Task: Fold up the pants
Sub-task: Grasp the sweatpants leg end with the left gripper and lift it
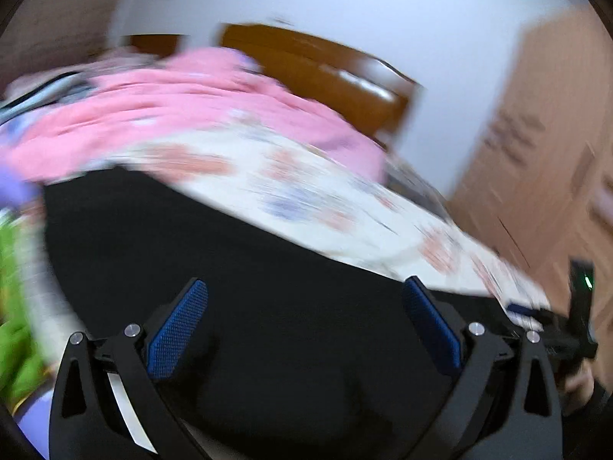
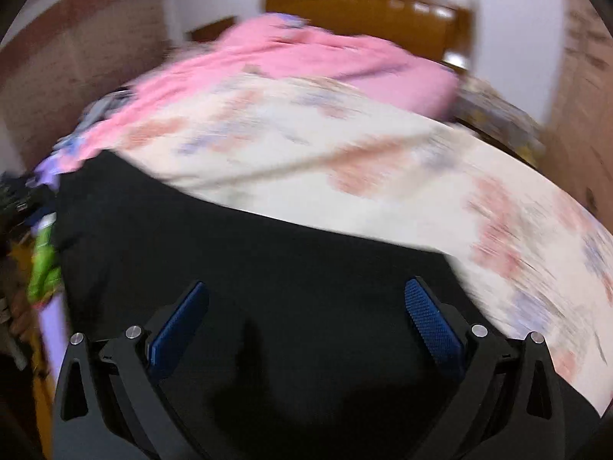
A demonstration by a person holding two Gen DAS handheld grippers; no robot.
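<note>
Black pants (image 1: 237,253) lie spread on a bed with a cream floral sheet (image 1: 345,207). Both views are motion-blurred. My left gripper (image 1: 304,287) is open, its blue pads (image 1: 178,329) wide apart above the black cloth, holding nothing. In the right wrist view the pants (image 2: 268,268) fill the lower half. My right gripper (image 2: 306,287) is open too, its blue pads (image 2: 433,326) spread over the pants, empty. The right gripper's body (image 1: 578,306) shows at the right edge of the left wrist view.
A pink blanket (image 1: 199,99) is heaped at the far end of the bed against a brown wooden headboard (image 1: 325,65). Green cloth (image 1: 15,306) lies at the left. A cardboard box (image 1: 548,145) stands to the right of the bed.
</note>
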